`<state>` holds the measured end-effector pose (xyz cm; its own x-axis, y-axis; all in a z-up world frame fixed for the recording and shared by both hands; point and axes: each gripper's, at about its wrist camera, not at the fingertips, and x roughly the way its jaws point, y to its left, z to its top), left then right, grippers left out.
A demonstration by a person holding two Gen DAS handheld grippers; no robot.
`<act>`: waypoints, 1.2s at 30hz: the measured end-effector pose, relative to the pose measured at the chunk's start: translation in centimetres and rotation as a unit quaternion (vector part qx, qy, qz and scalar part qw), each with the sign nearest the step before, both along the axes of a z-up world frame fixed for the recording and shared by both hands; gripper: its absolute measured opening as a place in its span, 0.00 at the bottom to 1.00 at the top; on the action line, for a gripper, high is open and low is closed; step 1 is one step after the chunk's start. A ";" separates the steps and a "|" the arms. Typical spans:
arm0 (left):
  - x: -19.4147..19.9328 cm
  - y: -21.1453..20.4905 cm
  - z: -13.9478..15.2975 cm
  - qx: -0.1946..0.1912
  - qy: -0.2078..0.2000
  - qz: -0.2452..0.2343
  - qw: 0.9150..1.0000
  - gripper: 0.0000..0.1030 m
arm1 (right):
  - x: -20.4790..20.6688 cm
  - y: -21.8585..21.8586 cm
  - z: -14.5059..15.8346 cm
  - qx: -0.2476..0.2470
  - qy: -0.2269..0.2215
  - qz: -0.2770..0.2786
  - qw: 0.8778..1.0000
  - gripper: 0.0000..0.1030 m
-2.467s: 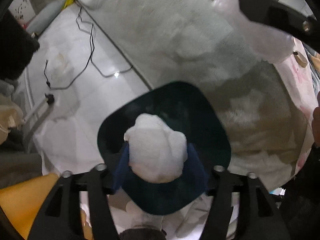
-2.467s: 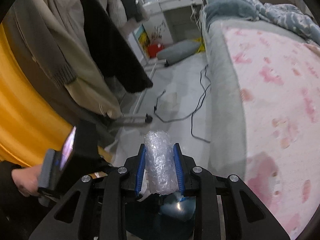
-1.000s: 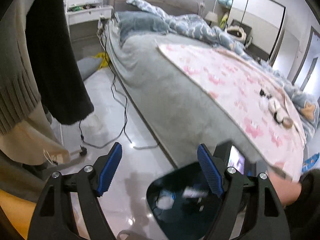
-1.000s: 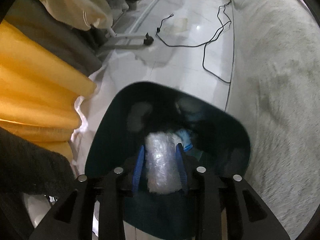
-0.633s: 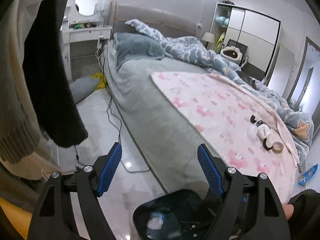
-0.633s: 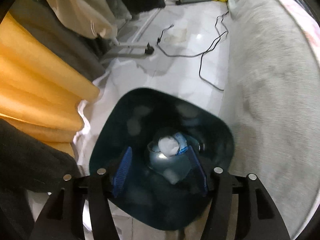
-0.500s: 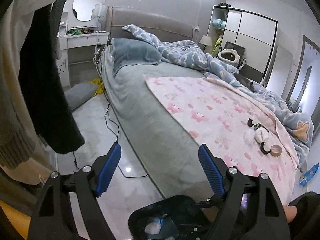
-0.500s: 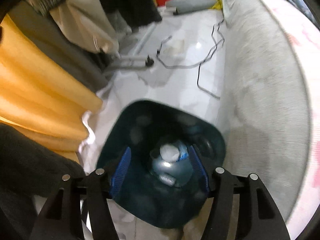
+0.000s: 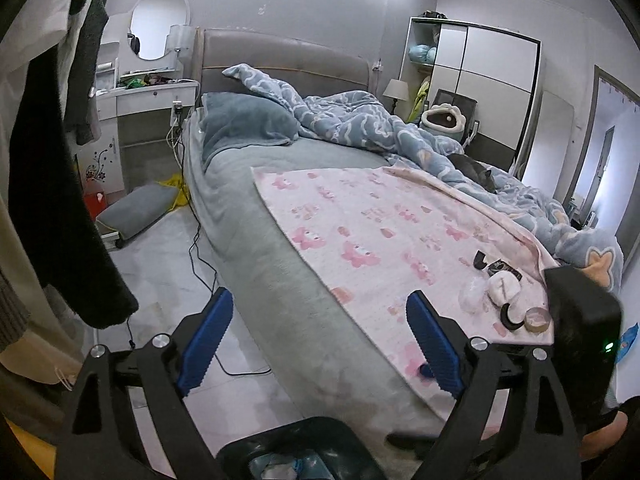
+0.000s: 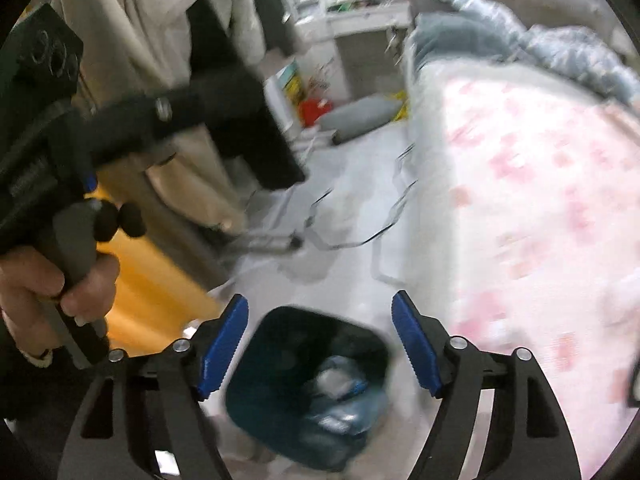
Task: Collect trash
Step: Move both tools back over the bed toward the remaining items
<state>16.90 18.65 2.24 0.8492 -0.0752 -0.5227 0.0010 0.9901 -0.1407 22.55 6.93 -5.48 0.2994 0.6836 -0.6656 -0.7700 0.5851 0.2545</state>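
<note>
trash bin (image 10: 304,392), dark and on the floor beside the bed (image 9: 256,240), now sits lower in both views than half a second ago, with white and blue wrappers inside. the right gripper (image 10: 318,350) and the left gripper (image 9: 318,342) are both spread wide, empty. more scraps (image 9: 500,292) lie near the pink blanket's (image 9: 380,232) right corner. hanging coats (image 10: 168,64) and a black cable (image 9: 200,248) flank the floor.

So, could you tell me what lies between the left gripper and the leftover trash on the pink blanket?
In the left wrist view, only bare pink blanket lies between the open left gripper and the trash pile.
</note>
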 end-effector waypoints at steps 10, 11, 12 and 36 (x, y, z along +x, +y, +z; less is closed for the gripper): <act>2.1 -5.2 -1.0 0.003 0.004 -0.036 0.999 0.90 | 1.7 -6.7 -0.3 0.001 -0.014 -0.070 0.997 0.75; 2.3 -5.8 -1.2 0.004 0.005 -0.041 0.999 0.90 | 1.8 -7.5 -0.4 0.000 -0.016 -0.078 0.997 0.75; 2.5 -6.3 -1.3 0.004 0.006 -0.045 0.999 0.90 | 2.1 -8.3 -0.7 -0.001 -0.014 -0.086 0.996 0.75; 6.2 -16.1 -5.0 -0.005 0.036 -0.116 0.993 0.90 | 5.0 -23.0 -2.6 -0.066 -0.064 -0.200 0.976 0.76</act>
<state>23.08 2.60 -2.73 0.7683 -0.2700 -0.5803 0.2193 0.9628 -0.1576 27.58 -16.10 -8.07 0.6105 0.4065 -0.6797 -0.4939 0.8663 0.0745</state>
